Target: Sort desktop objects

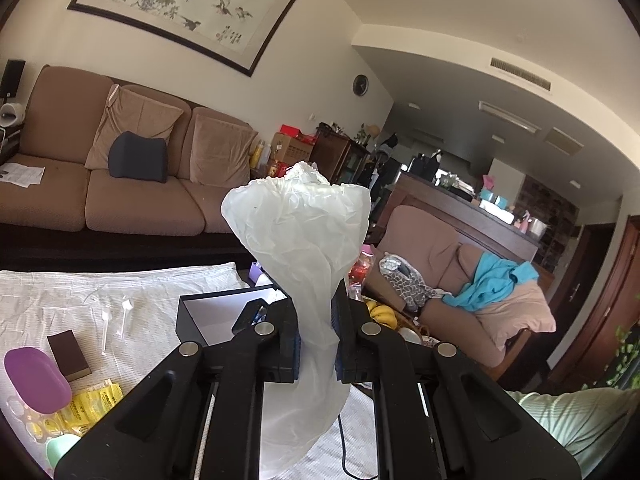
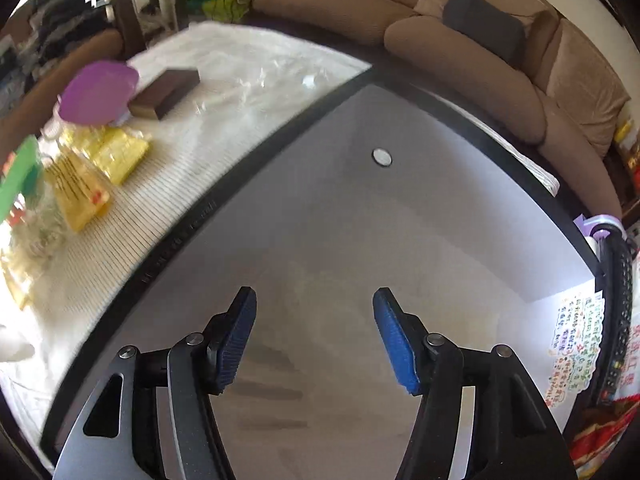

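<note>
Left gripper (image 1: 318, 344): jaws pinched tight on a white plastic bag (image 1: 298, 232), gathered at its narrow middle. Bag fans out above the fingers and hangs below them, held up over the table (image 1: 60, 296).

Right gripper (image 2: 314, 336): jaws spread wide, holding nothing. It sits over the open black box (image 2: 256, 160), fingers pointing into the pale grey interior. A small silver disc (image 2: 381, 157) lies on the box floor ahead of the fingertips.

Left wrist view, beyond the bag: same black box (image 1: 188, 320) just left of the fingers, with a dark remote-like object (image 1: 250, 314) leaning on its rim.

On the white cloth covering the table, left of the box: two clear plastic spoons (image 1: 116, 322), a brown block (image 1: 69, 354), a purple oval case (image 1: 36, 380), yellow packets (image 1: 94, 402). Right wrist view shows the same group: purple case (image 2: 98, 92), brown block (image 2: 166, 92), yellow packets (image 2: 100, 164), all outside the box. That view is blurred at the left edge.

Brown sofa (image 1: 120, 168) behind the table.
</note>
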### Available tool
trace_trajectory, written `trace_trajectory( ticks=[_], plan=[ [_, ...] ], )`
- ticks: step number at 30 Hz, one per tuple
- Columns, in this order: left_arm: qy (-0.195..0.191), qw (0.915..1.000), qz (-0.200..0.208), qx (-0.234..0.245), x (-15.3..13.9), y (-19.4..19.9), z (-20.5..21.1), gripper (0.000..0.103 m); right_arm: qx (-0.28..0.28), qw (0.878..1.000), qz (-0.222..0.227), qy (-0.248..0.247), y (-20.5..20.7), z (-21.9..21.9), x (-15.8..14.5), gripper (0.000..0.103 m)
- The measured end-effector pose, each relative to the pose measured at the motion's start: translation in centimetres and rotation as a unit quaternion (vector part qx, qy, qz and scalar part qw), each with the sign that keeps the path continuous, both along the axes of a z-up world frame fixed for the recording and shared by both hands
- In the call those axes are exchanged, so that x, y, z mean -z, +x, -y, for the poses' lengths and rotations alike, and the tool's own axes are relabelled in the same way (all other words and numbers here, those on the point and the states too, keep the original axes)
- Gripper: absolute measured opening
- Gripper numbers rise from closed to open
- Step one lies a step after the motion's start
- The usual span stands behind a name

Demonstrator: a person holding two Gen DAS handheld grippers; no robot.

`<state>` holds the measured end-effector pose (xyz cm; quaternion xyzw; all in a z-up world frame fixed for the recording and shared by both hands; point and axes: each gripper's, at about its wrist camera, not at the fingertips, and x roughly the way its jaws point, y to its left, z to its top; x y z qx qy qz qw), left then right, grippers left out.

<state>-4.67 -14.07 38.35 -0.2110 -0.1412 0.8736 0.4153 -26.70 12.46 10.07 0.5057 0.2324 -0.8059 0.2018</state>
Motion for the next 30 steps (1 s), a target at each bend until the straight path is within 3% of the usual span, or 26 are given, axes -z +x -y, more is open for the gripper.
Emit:
trace_trajectory(
  ticks=[2,3,5,9,12,14,17,19,20,22,23,24,28,30],
  plan=[
    [-0.001,1.0,0.001,-0.003,0.1,-0.1,0.2,0.01,-0.002,0.999,0.023,0.031,-0.4,0.0,1.8,0.019],
    [0.001,1.0,0.001,-0.004,0.1,-0.1,0.4,0.01,-0.002,0.999,0.011,0.033,-0.3,-0.2,1.7,0.014],
    [0.004,1.0,0.001,-0.005,0.2,-0.2,0.7,0.01,-0.003,0.999,-0.016,0.03,0.0,-0.6,0.4,0.012],
    [0.01,0.9999,0.006,-0.006,0.4,-0.4,1.1,0.01,-0.036,0.998,-0.04,-0.023,1.5,-2.6,-4.1,0.011],
    [0.013,0.9999,0.009,-0.004,0.5,-0.3,1.1,0.01,-0.064,0.997,-0.008,-0.039,2.8,-3.8,-5.5,0.011],
    [0.016,0.9998,0.007,-0.003,0.5,-0.1,1.1,0.01,-0.071,0.997,0.015,-0.027,3.7,-4.1,-4.4,0.011],
    [0.021,0.9997,0.008,-0.003,0.6,0.1,0.9,0.01,-0.066,0.997,0.049,-0.005,4.2,-3.1,-0.2,0.012],
    [0.016,0.9998,0.011,-0.004,0.7,0.0,0.8,0.01,-0.081,0.994,0.07,0.03,4.9,-1.5,1.5,0.012],
    [0.012,0.9998,0.012,-0.004,0.7,0.0,0.7,0.01,-0.082,0.994,0.063,0.028,4.8,-1.3,1.1,0.016],
    [0.005,0.9999,0.013,-0.002,0.7,0.0,0.4,0.011,-0.059,0.994,0.095,-0.016,3.7,-1.8,-0.1,0.034],
    [0.002,0.9999,0.013,-0.001,0.7,-0.1,0.3,0.011,-0.049,0.992,0.11,-0.038,3.2,-2.3,-0.9,0.051],
    [0.002,0.9999,0.013,0.001,0.6,-0.2,0.1,0.011,-0.044,0.991,0.112,-0.054,3.0,-2.8,-2.0,0.06],
    [0.003,0.9999,0.011,0.011,0.2,-0.5,-0.8,0.011,-0.018,0.993,0.03,-0.11,4.2,-5.2,-8.7,0.06],
    [0.004,0.9998,0.007,0.018,-0.2,-0.5,-1.3,0.011,0.0,0.987,-0.024,-0.156,5.7,-6.7,-12.2,0.06]
  ],
)
